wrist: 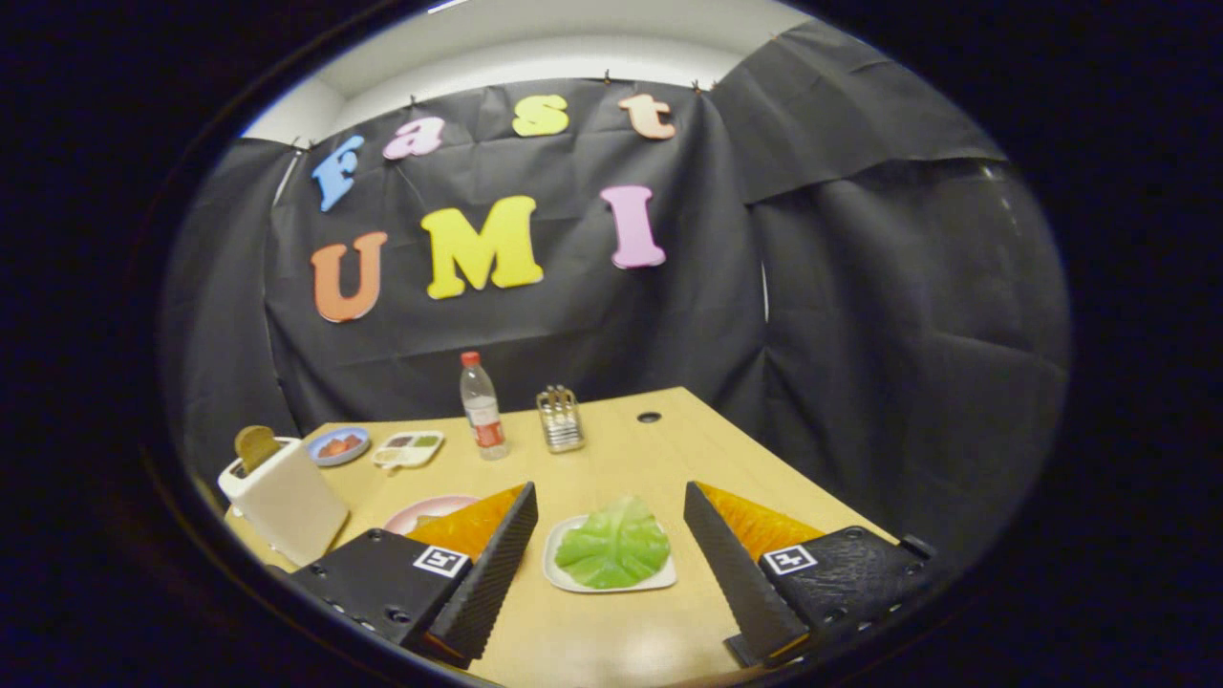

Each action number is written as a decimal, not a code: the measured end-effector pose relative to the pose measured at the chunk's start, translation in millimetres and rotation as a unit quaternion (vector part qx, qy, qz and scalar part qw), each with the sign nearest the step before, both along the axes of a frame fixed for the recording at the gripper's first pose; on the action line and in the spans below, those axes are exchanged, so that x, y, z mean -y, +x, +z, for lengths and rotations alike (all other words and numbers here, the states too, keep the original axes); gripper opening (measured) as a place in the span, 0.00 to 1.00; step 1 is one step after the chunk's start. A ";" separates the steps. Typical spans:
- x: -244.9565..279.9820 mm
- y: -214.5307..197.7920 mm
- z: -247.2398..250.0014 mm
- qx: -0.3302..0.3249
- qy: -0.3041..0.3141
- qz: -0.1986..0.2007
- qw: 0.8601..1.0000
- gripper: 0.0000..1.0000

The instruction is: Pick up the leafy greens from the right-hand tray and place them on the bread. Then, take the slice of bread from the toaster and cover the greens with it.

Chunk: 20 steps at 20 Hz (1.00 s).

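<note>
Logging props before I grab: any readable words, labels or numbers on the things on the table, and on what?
Clear plastic bottle with red cap: label too blurred to read.
Square black-and-white markers on the open claw flanking the white tray of green lettuce: patterns, no words.

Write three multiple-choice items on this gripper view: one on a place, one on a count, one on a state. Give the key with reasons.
1. The leafy greens lie:
A. on the white tray between the fingers
B. in the toaster
C. beside the bottle

2. Bottles on the table:
A. none
B. one
C. three

3. The gripper is:
A. shut on the greens
B. open
C. shut on bread

Key: 1 A, greens sit on the tray between the fingers. 2 B, a single bottle stands there. 3 B, fingers are wide apart, touching nothing.
</note>
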<state>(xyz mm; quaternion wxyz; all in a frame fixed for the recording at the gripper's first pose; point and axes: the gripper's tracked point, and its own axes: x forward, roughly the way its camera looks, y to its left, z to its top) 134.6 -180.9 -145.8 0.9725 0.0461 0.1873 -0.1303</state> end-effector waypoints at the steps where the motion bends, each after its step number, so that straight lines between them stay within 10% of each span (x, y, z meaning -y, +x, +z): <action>1: 7.3 11.9 -11.1 -0.012 0.008 0.001 1.000 0.95; 14: 44.5 110.6 -131.9 -0.194 0.048 0.006 0.980 0.95; 20: 39.5 112.8 -152.4 -0.237 0.054 0.014 0.970 0.68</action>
